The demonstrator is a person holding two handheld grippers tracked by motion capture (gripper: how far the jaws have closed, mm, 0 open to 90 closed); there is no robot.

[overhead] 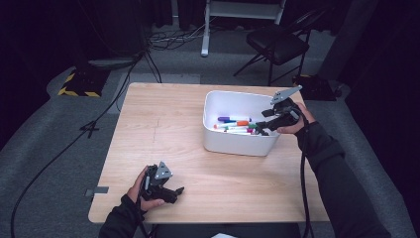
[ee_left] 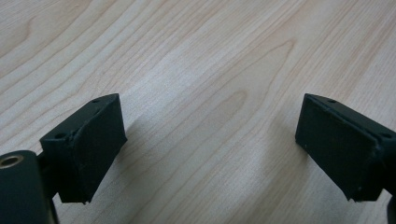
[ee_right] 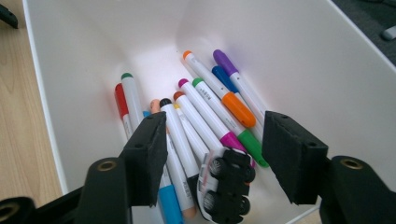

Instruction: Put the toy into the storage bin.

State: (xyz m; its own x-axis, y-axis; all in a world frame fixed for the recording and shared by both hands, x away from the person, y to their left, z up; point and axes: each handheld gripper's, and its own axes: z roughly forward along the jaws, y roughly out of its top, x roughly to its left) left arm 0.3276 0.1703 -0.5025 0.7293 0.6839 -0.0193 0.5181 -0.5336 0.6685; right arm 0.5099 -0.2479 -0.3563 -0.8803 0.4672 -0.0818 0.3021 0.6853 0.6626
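Note:
A white bin [overhead: 237,145] stands at the table's right side with several coloured markers [overhead: 234,124] lying in it. My right gripper [overhead: 262,128] reaches into the bin from its right rim. In the right gripper view its jaws stand open [ee_right: 215,135] over the markers [ee_right: 205,109]. A small black-and-white toy car [ee_right: 228,184] lies on the markers below and between them, wheels showing, with gaps to both pads. My left gripper [overhead: 174,192] rests near the table's front left, open over bare wood [ee_left: 210,121] with nothing between its fingers.
The light wooden table [overhead: 163,124] is bare to the left of the bin. On the floor behind it are a black folding chair [overhead: 277,42], trailing cables [overhead: 124,84] and a yellow-and-black striped base [overhead: 79,84].

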